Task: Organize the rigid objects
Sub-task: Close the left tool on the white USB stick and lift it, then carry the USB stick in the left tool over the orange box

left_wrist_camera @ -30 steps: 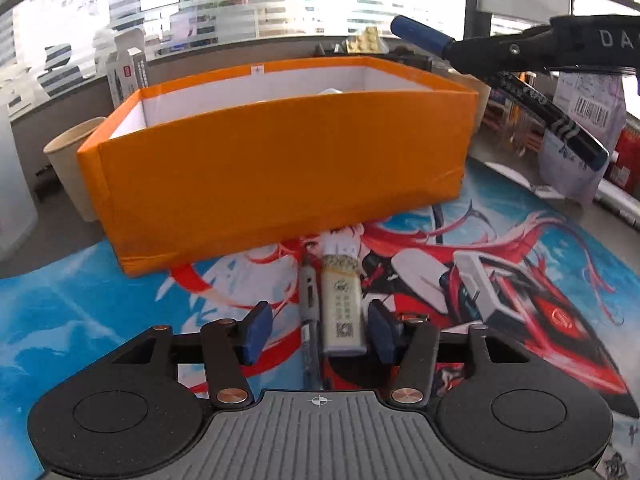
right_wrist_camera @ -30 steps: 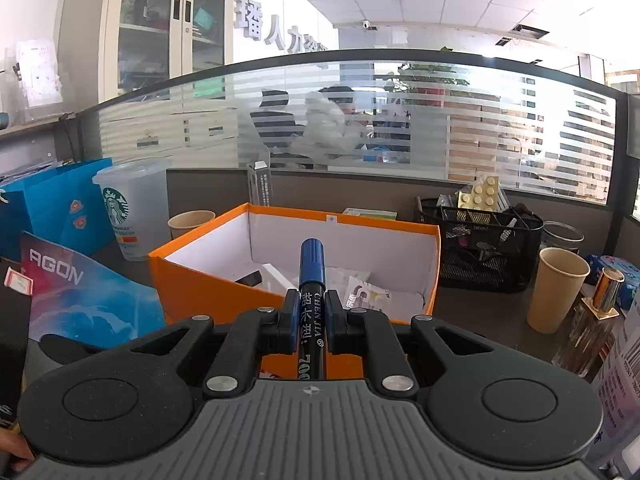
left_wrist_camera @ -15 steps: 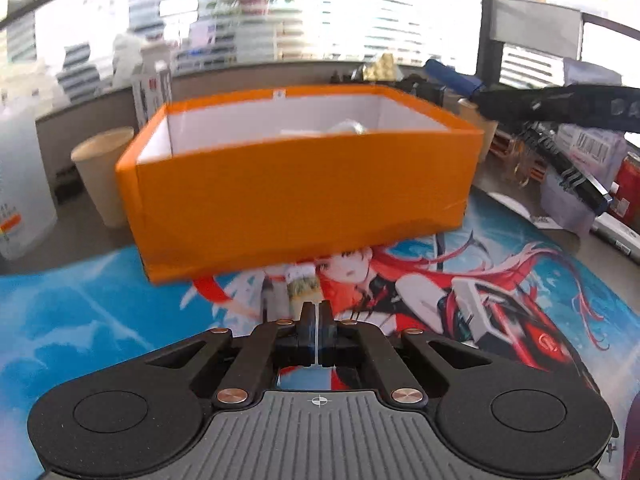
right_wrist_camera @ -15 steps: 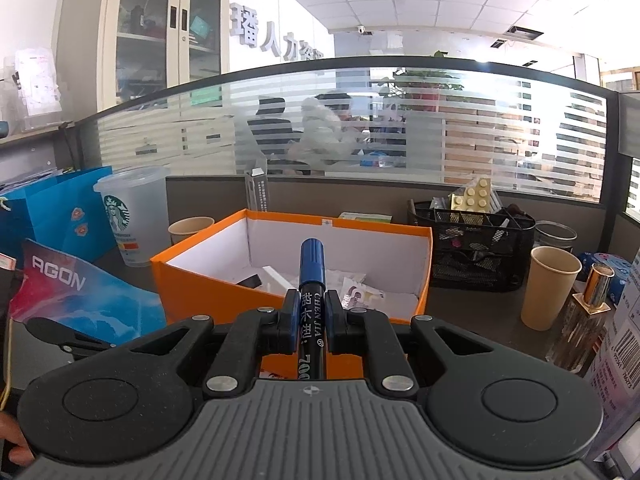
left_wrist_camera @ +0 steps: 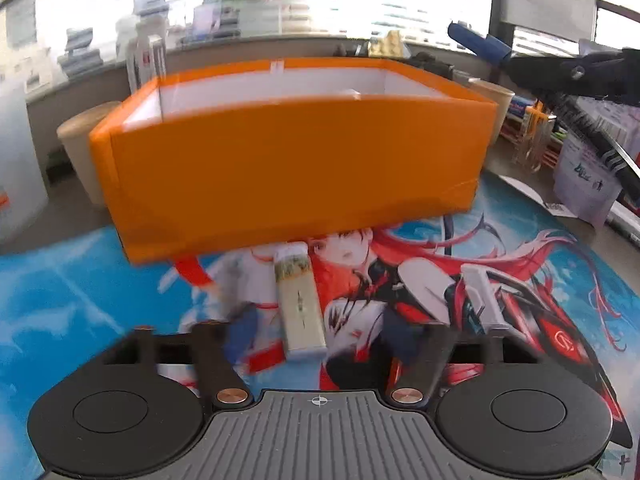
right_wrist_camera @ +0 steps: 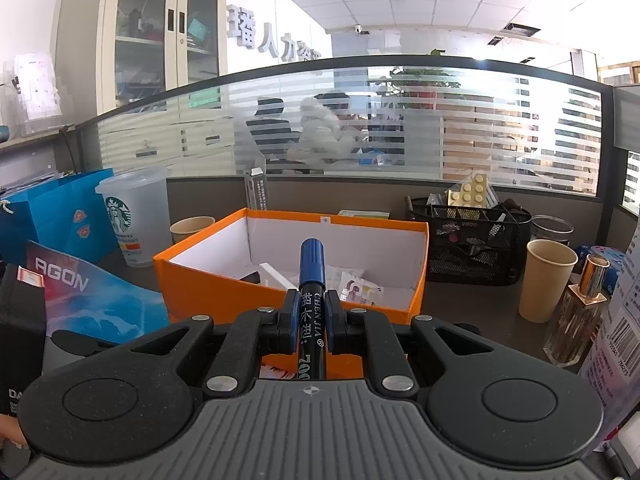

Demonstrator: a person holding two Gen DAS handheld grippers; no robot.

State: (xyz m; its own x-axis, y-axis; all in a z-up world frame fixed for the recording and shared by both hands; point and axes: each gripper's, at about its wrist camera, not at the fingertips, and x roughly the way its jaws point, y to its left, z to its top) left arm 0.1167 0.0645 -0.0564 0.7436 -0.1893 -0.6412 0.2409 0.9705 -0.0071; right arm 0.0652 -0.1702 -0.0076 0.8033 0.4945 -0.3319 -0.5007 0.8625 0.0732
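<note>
An orange box (left_wrist_camera: 288,168) with a white inside stands on the printed desk mat (left_wrist_camera: 520,288); it also shows in the right wrist view (right_wrist_camera: 208,280) with several small items in it. My left gripper (left_wrist_camera: 320,338) is open, its blurred fingers on either side of a cream lighter (left_wrist_camera: 300,304) that lies on the mat in front of the box. My right gripper (right_wrist_camera: 308,318) is shut on a blue marker (right_wrist_camera: 311,280), held up short of the box's near wall; the marker's cap also shows in the left wrist view (left_wrist_camera: 476,42).
A white block (left_wrist_camera: 480,296) lies on the mat to the right. Paper cups (right_wrist_camera: 548,280) (right_wrist_camera: 190,228), a Starbucks cup (right_wrist_camera: 132,216), a black mesh organizer (right_wrist_camera: 468,244), a perfume bottle (right_wrist_camera: 580,312) and a blue bag (right_wrist_camera: 52,208) stand around the box.
My left gripper was open around the lighter, then shut half a second ago, and has now opened again. The lighter still lies on the mat. The right gripper has kept the marker.
</note>
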